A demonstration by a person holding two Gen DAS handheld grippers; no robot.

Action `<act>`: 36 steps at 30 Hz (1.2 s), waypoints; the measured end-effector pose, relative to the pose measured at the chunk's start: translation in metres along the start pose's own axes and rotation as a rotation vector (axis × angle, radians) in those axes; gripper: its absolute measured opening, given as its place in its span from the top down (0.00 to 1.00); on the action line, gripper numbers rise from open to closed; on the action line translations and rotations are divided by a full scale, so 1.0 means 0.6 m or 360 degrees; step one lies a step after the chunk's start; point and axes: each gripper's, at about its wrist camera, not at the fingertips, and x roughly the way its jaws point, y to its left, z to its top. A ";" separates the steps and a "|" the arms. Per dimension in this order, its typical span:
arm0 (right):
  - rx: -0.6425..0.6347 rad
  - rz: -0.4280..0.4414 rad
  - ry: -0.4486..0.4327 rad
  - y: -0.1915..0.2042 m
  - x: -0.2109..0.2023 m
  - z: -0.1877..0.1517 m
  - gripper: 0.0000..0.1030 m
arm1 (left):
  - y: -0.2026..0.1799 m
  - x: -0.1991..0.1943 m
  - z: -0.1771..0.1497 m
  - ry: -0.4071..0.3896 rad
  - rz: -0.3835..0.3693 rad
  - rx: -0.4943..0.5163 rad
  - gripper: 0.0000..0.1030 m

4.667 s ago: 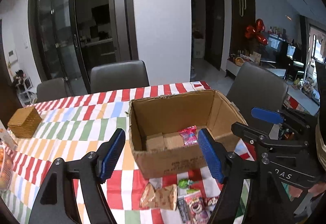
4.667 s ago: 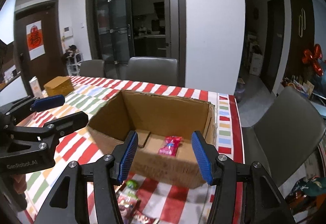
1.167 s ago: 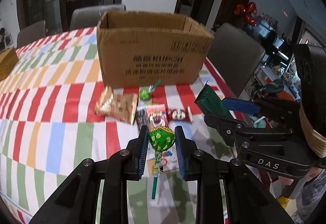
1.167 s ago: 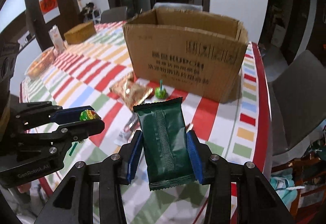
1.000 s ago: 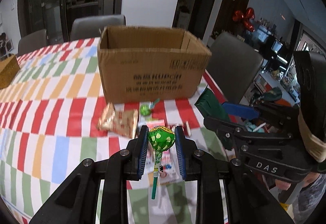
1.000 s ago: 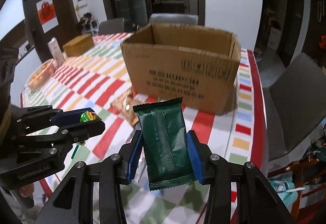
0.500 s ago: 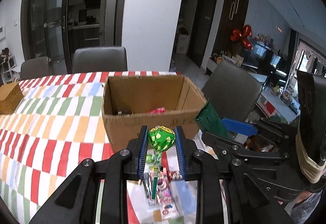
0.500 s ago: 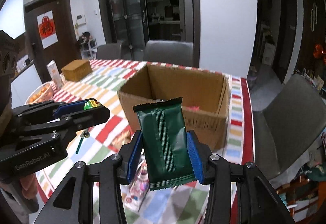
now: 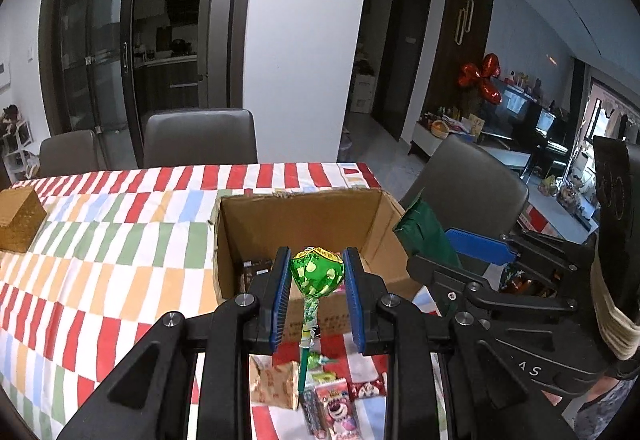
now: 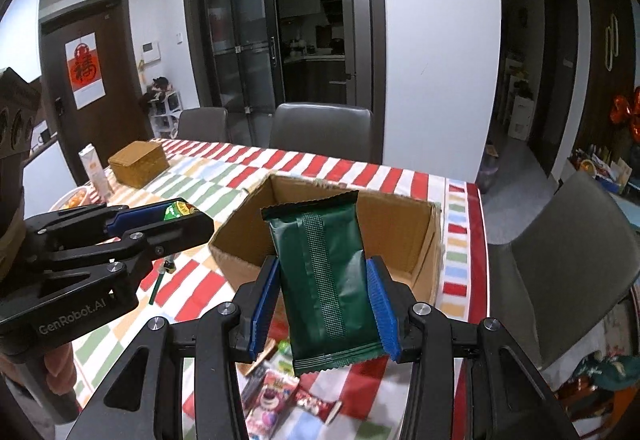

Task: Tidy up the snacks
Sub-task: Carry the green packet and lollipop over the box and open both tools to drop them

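From the left wrist we see our left gripper (image 9: pixel 316 292) with its jaws pinching a green lollipop (image 9: pixel 317 272) by its round head. The stick hangs down between the jaws. Just behind the lollipop stands an open cardboard box (image 9: pixel 256 236) on the striped surface (image 9: pixel 100 248). Below the jaws more snacks lie on the surface: a brown packet (image 9: pixel 276 386) and a pink bear packet (image 9: pixel 338 410). On the right we see our right gripper (image 9: pixel 460 240) holding a dark green packet (image 9: pixel 420 230) beside the box.

From the right wrist our right gripper (image 10: pixel 324 310) has its jaws pinching the dark green packet (image 10: pixel 324 280) on both sides, standing upright in front of the open box (image 10: pixel 400 224). On the left, our left gripper (image 10: pixel 176 214) holds the lollipop (image 10: pixel 178 209), with its stick (image 10: pixel 158 286) pointing down over the surface (image 10: pixel 224 176). A small red packet (image 10: pixel 316 406) lies on the surface below.
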 end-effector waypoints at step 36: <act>-0.0074 -0.0175 0.0065 -0.015 0.084 0.023 0.45 | 0.039 0.069 0.011 0.0110 0.0224 0.0007 0.54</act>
